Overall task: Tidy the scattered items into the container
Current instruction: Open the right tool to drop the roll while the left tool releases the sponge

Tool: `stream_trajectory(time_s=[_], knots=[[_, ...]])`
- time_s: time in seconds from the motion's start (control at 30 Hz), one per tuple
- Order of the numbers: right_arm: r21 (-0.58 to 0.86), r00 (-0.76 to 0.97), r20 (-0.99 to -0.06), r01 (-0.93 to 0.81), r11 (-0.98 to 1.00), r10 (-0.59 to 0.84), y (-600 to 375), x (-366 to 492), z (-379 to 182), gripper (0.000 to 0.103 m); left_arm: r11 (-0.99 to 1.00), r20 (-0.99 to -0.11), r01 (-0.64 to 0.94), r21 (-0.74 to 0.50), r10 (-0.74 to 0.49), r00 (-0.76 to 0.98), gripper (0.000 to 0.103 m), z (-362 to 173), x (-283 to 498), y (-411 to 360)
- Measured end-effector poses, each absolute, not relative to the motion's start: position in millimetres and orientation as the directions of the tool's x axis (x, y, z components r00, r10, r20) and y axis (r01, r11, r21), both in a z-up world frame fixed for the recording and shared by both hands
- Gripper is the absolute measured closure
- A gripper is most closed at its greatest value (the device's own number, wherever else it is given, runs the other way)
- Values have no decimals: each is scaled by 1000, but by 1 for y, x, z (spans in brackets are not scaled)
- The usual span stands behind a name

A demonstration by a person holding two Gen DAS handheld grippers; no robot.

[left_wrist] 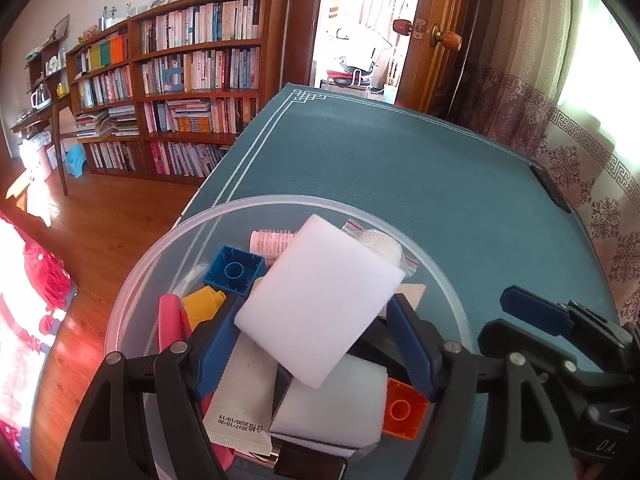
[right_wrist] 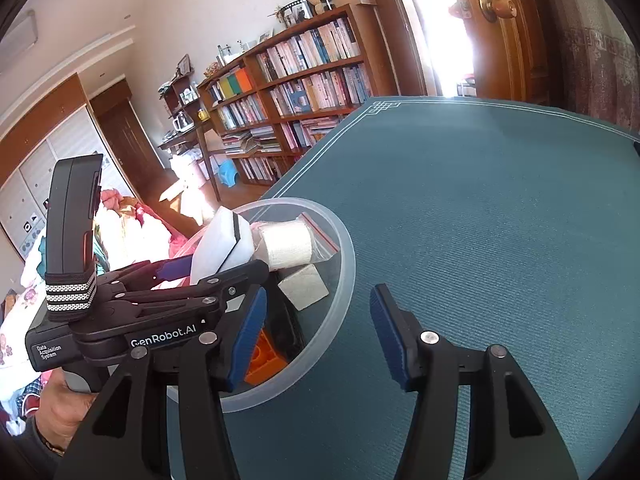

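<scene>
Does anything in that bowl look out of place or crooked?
One thing: the white sponge sits tilted atop the pile in the bowl, between the fingers of the left tool, not yet lying flat. The right tool is open and empty. Nothing looks spilled or broken.

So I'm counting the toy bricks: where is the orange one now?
The orange brick lies inside the clear container, at its near right side beside the white sponge, under the left gripper.
</scene>
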State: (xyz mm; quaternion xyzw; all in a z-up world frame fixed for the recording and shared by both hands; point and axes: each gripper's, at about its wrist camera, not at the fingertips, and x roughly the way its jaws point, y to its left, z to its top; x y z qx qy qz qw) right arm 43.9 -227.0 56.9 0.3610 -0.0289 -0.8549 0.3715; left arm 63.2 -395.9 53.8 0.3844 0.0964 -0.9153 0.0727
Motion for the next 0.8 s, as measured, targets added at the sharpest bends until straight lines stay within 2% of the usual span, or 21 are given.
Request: stream_trajectory(time_s=[0.33, 0.5, 0.7, 0.8], knots=[[316, -477, -599, 596, -738, -643, -223, 41, 54, 45, -977, -720, 202, -64, -95, -688, 17, 52, 62, -385], [321, -493, -594, 579, -750, -635, -217, 39, 56, 45, -975, -699, 223, -3, -157, -697, 12, 58, 68, -381], [297, -540, -560, 576, -761, -628, -214, 47, 69, 37, -960, -638, 261, 100, -263, -724, 12, 72, 80, -375], [274, -577, -526, 582, -766, -625, -211, 57, 80, 29, -947, -609, 292, 132, -309, -731, 12, 81, 85, -374]])
